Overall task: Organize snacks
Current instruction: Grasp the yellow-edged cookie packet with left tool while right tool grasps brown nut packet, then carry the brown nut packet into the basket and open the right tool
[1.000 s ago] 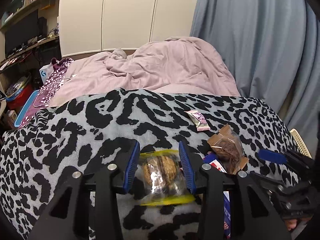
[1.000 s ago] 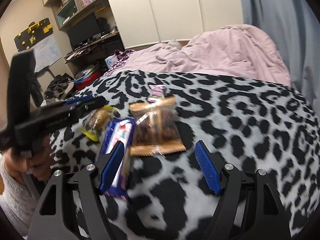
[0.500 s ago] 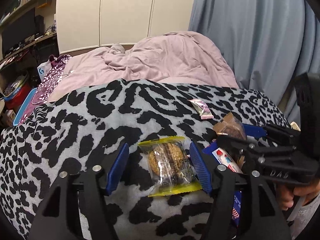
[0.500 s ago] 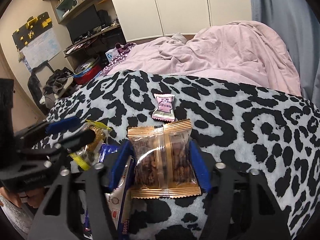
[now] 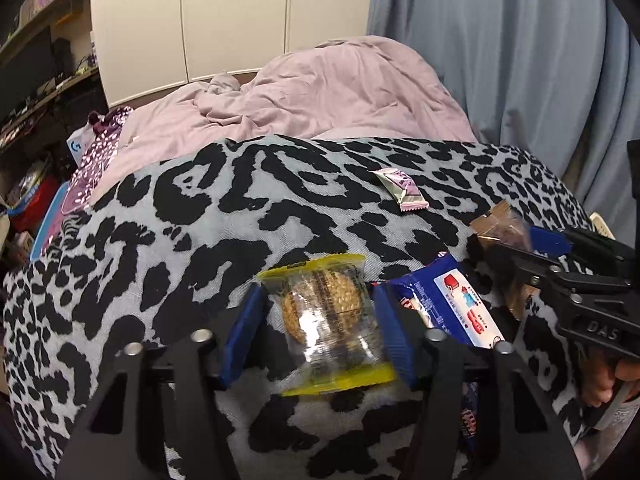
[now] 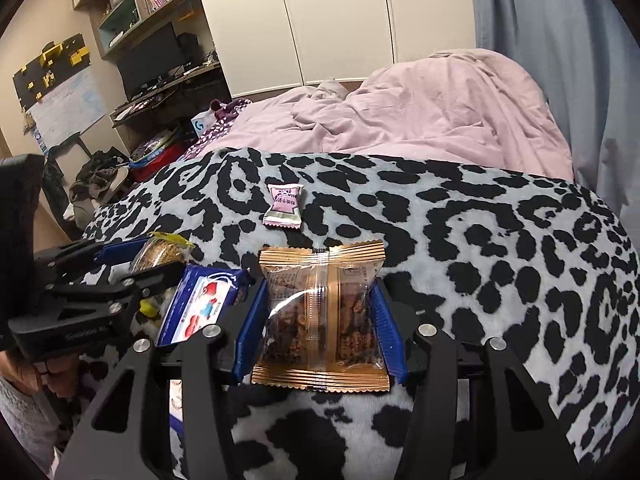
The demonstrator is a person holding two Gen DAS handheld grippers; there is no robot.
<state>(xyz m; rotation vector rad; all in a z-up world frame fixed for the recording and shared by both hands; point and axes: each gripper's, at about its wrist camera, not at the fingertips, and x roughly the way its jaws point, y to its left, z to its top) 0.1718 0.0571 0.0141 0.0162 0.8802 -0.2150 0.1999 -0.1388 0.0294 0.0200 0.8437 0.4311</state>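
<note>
Left hand-held gripper [image 5: 318,334], jaws just closing, pinches the yellow-edged cookie pack [image 5: 328,320] on the leopard-print blanket [image 5: 200,216]; right hand-held gripper [image 6: 320,330], also closing, clamps the copper-sealed snack pack [image 6: 322,320]. Both look light, crinkly and slippery with crushable contents, so grip the sides gently.

The leopard-print blanket [image 6: 500,240] is soft, matt cloth. The cookie packet [image 5: 328,320] is glossy clear plastic film with yellow ends; the copper-edged snack packet [image 6: 320,312] shines likewise. Gripper pads [image 6: 384,328] are ribbed blue plastic.
</note>
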